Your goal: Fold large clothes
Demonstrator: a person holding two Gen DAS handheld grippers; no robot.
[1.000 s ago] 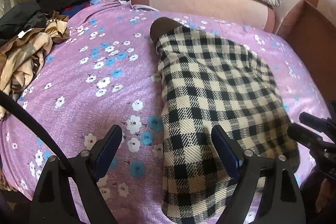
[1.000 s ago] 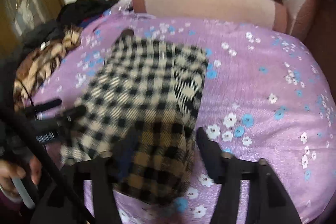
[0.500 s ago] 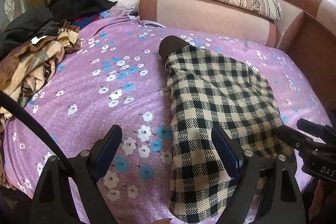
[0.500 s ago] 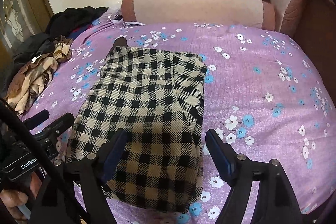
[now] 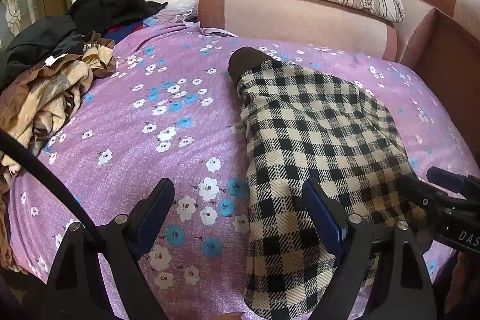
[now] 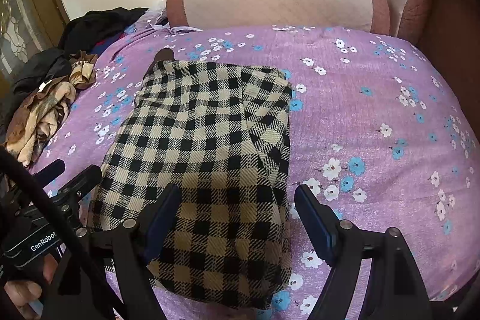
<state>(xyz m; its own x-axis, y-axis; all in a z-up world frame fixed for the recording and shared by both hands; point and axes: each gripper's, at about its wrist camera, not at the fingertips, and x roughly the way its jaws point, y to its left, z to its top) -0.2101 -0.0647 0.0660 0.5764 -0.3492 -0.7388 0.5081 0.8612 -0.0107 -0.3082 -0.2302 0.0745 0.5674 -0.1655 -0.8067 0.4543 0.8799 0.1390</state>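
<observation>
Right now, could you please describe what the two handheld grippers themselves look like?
Both the left gripper and right gripper are matte black frames with silver rivets and flat dark-blue fingers. A black cable arcs past each. White lettering reads GenRobot on the left body and DAS on the right.

Coarse woven checked garment [image 6: 207,146] on seemingly soft, faintly shiny floral bedspread [image 6: 375,110]

Both grippers, left gripper [image 5: 238,200] and right gripper [image 6: 237,204], are black frames with blue-padded fingers [image 5: 322,215], silver screws (white "GenRobot" lettering).
</observation>
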